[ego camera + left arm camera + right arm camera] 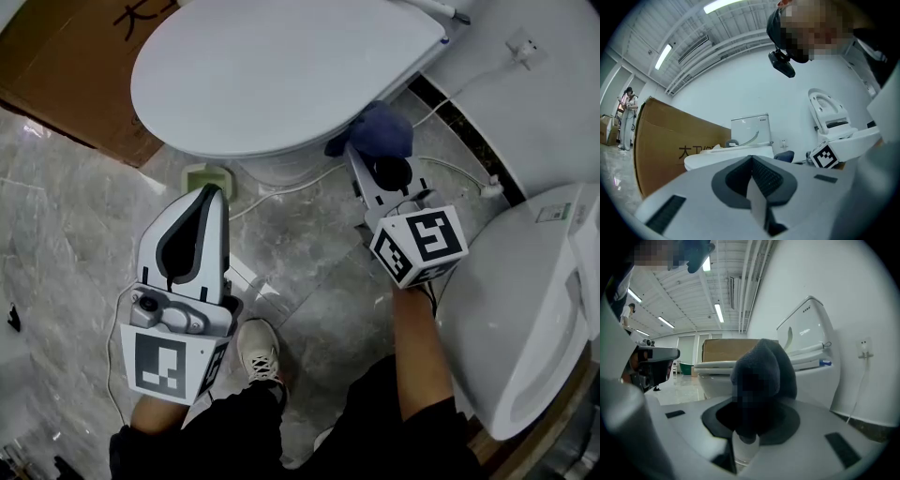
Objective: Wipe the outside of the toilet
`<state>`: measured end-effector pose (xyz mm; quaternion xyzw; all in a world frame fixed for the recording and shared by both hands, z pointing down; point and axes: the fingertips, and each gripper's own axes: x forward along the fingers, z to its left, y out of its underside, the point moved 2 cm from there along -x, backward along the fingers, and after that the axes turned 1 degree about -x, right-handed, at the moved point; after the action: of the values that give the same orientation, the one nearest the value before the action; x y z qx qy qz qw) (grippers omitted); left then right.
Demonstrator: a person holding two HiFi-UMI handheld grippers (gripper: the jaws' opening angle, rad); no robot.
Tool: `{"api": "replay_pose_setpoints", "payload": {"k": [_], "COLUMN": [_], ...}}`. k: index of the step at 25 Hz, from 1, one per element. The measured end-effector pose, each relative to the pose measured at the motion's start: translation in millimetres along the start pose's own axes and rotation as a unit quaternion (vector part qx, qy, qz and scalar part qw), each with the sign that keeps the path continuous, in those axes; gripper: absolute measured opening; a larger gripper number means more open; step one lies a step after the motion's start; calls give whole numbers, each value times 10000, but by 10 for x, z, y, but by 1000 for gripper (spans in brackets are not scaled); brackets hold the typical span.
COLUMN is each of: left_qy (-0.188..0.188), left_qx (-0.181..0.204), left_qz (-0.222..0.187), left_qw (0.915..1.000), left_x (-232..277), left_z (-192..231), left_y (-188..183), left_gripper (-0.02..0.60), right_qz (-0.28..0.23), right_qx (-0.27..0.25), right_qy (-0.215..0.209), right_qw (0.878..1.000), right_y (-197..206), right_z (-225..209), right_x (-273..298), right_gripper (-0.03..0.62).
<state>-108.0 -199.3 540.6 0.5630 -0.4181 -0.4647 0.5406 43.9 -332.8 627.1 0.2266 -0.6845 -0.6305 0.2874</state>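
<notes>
A white toilet [272, 84] with its lid down stands at the top of the head view; its bowl [712, 380] and tank [806, 333] show in the right gripper view. My right gripper [367, 161] is shut on a dark blue cloth [380, 131], held just beside the bowl's right underside. In the right gripper view the cloth [761, 376] bulges up out of the jaws. My left gripper [208, 195] hangs low over the floor, left of the bowl's base, shut with nothing in it. The toilet [740, 150] appears beyond its jaws.
A brown cardboard box [66, 66] lies at the top left. A second white toilet [525, 319] stands at the right. A white cable [450, 103] runs from a wall socket [521, 44] along the floor. My shoe [258, 352] rests on the grey marble floor.
</notes>
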Motion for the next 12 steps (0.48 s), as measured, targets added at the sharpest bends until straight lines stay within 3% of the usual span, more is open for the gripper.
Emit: {"api": "replay_pose_setpoints", "payload": {"k": [3,12], "left_qy": [96,125], "left_qx": [-35,-78], "left_qz": [-135,22], "left_qw": [9999,9999], "left_x": [22,68], "left_z": [-6,43], "left_y": [6,180], "left_gripper": [11,11], "right_qz": [25,408], "right_qx": [-70,-196], "right_qy": [-17,-36], "right_qw": [10000,9990], "right_y": [33,501], "right_z": [3,-13], "right_x": [15,185], "right_gripper": [94,95]}}
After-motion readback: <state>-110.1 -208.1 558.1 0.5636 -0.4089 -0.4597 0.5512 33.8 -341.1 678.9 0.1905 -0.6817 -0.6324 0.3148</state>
